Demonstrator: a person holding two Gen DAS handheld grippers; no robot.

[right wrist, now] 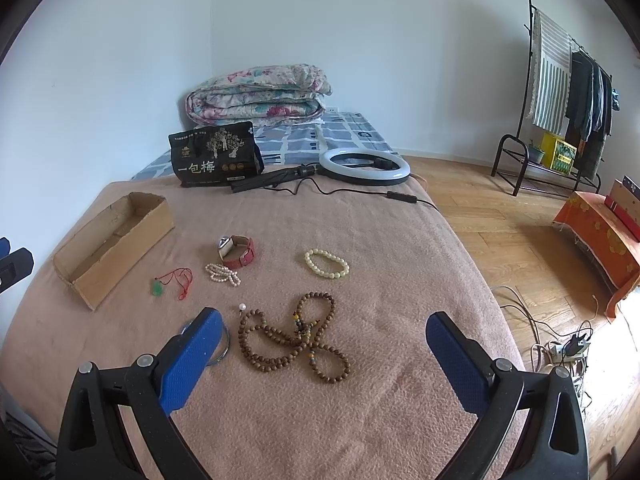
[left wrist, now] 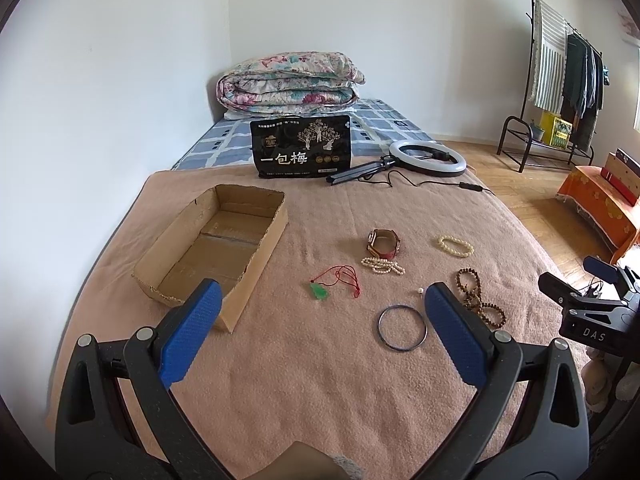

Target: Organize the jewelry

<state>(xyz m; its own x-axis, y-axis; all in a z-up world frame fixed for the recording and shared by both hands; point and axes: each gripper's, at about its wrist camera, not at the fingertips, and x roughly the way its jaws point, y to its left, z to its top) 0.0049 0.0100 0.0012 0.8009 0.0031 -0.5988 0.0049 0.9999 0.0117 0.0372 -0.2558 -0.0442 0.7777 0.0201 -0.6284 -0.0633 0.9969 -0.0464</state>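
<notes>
Left view: the left hand-held gripper point(left wrist: 322, 298) is held wide open, empty, above the pink blanket point(left wrist: 320, 380); thin metal bangle point(left wrist: 402, 327) lies between its fingers, empty brown cardboard box point(left wrist: 256, 256) sits left. Right view: the right hand-held gripper point(right wrist: 324, 322) is spread wide, nothing gripped, over brown wooden bead necklace point(right wrist: 294, 338); cream bead bracelet point(right wrist: 326, 264) and red-strap watch point(right wrist: 237, 251) lie beyond.

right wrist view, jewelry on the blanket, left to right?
Green pendant on a red cord → small white pearl strand → red-strapped wristwatch → long brown wooden bead strand → cream bead bracelet. Thin metal bangle left out: the right gripper's finger hides most of it.
</notes>
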